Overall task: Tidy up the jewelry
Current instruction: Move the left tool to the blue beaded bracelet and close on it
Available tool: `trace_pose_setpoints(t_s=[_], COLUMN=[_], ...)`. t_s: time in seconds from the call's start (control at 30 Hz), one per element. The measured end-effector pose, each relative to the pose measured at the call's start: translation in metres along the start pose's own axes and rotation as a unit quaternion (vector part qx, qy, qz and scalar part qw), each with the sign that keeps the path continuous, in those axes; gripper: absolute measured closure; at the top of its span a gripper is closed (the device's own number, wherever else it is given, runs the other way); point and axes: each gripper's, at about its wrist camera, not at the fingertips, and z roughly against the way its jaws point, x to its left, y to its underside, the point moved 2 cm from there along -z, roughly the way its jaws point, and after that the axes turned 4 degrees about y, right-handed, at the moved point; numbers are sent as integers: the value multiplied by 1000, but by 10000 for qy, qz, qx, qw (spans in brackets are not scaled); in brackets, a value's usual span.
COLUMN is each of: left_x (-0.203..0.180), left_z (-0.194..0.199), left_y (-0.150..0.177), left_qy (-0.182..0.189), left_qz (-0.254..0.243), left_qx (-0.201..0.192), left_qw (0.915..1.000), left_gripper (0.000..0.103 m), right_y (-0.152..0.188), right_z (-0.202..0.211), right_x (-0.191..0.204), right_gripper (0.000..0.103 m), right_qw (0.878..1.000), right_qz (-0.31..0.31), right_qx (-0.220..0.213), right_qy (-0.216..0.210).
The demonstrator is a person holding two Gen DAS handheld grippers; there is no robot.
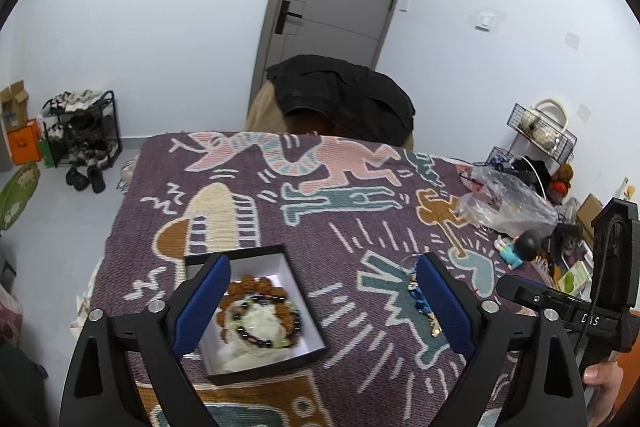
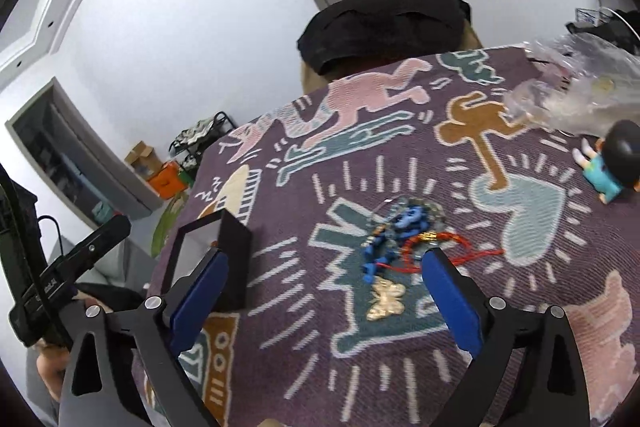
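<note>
Our round beaded bracelets (image 1: 260, 315) lie coiled in the square white-lined black box (image 1: 308, 307) near the desk's left edge; tangled blue beads, red cord and gold butterfly charm (image 2: 386, 301) lie mid-desk on ribbed woven purple cloth (image 2: 520, 307). Both left gripper (image 1: 320, 301) and right gripper (image 2: 324, 291) jaws gape, empty.

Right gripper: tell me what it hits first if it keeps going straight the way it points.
Probably the loose jewelry pile: the gold butterfly lies nearest, between the open fingers of the right gripper, with the blue beads and red cord just beyond. Depth is unclear; it may meet the blanket first.
</note>
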Motion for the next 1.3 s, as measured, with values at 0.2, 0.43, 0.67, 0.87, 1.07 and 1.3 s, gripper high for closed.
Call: trace_pose_setpoints(t_s=[0.2,0.43,0.67,0.87,1.07,1.3], left_x=[-23,-47,-72,-89,-96,-97], left_z=[-11,-30,-52,-77,-109,-143], left_y=[1,8,17,25,39,56], left_qy=[93,165,303,395,536,716], left_qz=[-177,-404,-608,-710,-521,-222], left_qx=[109,373,647,943,1429,1916], left_qw=[9997,9984,9956,9922,9869,9786], left_gripper=[5,5,5,23,47,62], right_y=[3,9,16,20,24,30], right_z=[7,22,29,32,31,23], right_x=[-37,-70,-103,-128,-144,-154], right_gripper=[3,3,3,3,4,20], right_qw=[9993,9979,9955,9928,9909,9898], right_qz=[-318,-593,-901,-1141,-1271,-1373], right_qx=[13,-136,-236,-312,-333,-206], right_qy=[201,203,179,205,285,326])
